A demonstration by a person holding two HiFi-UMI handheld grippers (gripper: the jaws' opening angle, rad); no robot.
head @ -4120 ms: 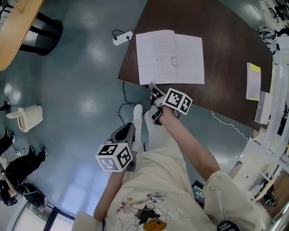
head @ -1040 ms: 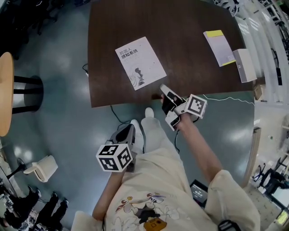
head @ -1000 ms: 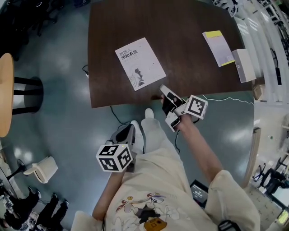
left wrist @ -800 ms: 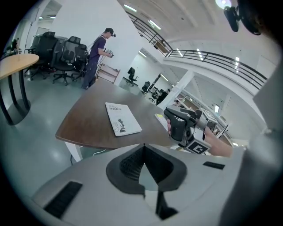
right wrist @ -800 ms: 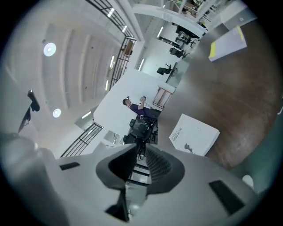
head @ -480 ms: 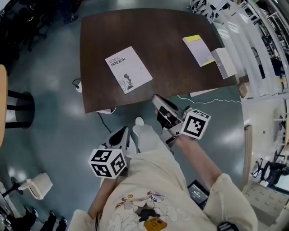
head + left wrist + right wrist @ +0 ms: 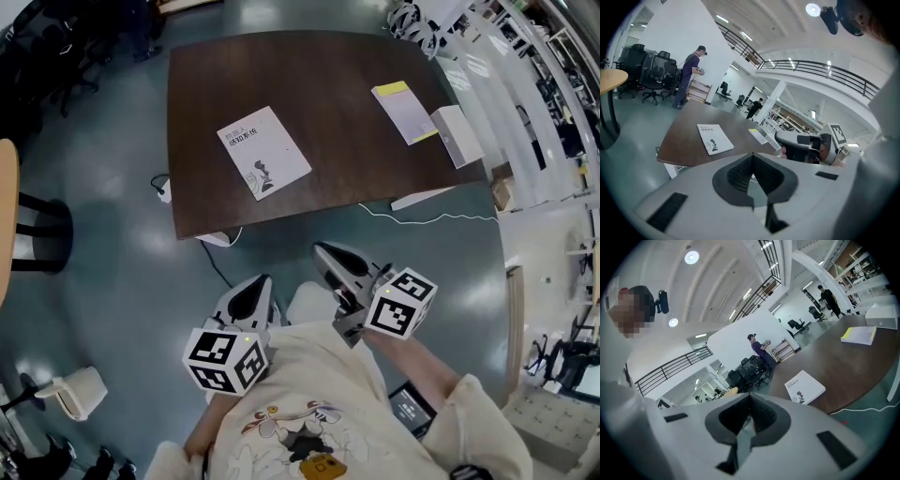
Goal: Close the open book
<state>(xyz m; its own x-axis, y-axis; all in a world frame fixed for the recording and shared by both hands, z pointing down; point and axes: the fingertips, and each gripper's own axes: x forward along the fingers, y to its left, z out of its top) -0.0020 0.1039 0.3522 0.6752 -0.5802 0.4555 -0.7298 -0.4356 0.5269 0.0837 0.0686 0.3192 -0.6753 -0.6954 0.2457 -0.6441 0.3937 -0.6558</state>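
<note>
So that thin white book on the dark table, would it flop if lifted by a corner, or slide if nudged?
It would probably sag a little: the book looks thin, seemingly soft-covered. It lies flat on the smooth table, so a nudge should slide it, not tip it. Being so slim, it is likely light.

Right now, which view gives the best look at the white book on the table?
The head view: the book lies closed, cover up, whole and seen from above on the dark table. The left gripper view shows the book small and foreshortened. The right gripper view shows it larger, but at a low slant.
</note>
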